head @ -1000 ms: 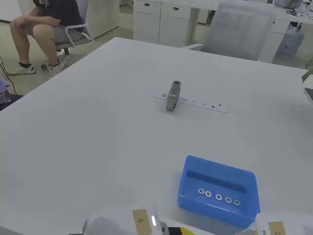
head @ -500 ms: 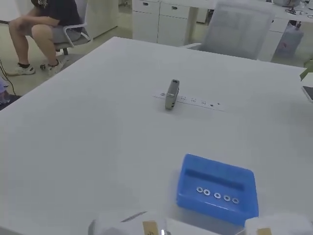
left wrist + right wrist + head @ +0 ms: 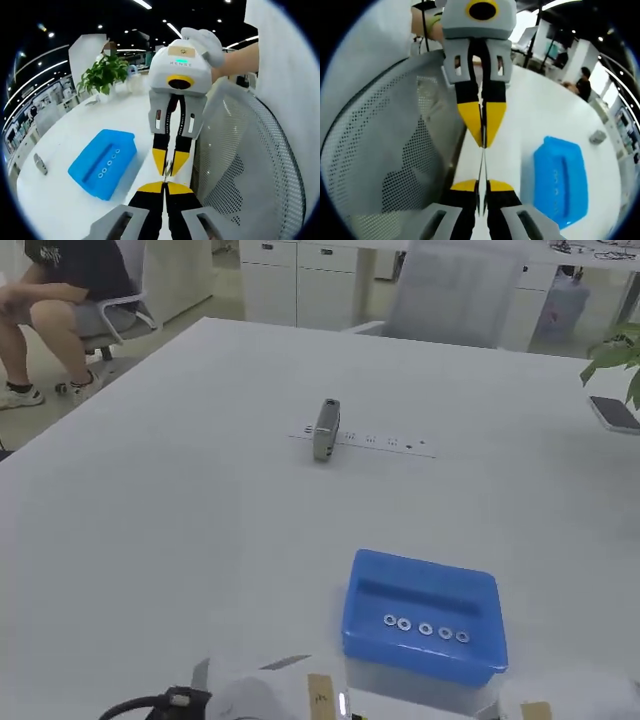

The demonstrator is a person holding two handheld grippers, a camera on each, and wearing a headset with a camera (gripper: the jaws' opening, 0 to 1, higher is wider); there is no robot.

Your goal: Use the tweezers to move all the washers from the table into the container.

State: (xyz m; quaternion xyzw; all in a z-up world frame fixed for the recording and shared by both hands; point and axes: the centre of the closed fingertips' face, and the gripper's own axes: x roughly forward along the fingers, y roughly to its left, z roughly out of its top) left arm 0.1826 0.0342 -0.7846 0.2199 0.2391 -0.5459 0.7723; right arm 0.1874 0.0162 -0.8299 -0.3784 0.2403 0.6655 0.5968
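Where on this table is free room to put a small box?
Left of the blue container, and between it and the grey block, the table is bare. Crowded: near edge, where the left tool and right tool meet.

five small silver washers [image 3: 425,628] lined up in a row in the shallow recess of the blue container [image 3: 400,580]; thin metal tweezers [image 3: 480,165], edge-on, a slim sliver.

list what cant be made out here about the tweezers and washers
- tweezers: right gripper view, an edge-on sliver; the tip is hidden where the left gripper meets it.
- washers: head view, too small for detail.
- table, near edge: head view, cut off by the bottom edge, so stray washers there cannot be ruled out.
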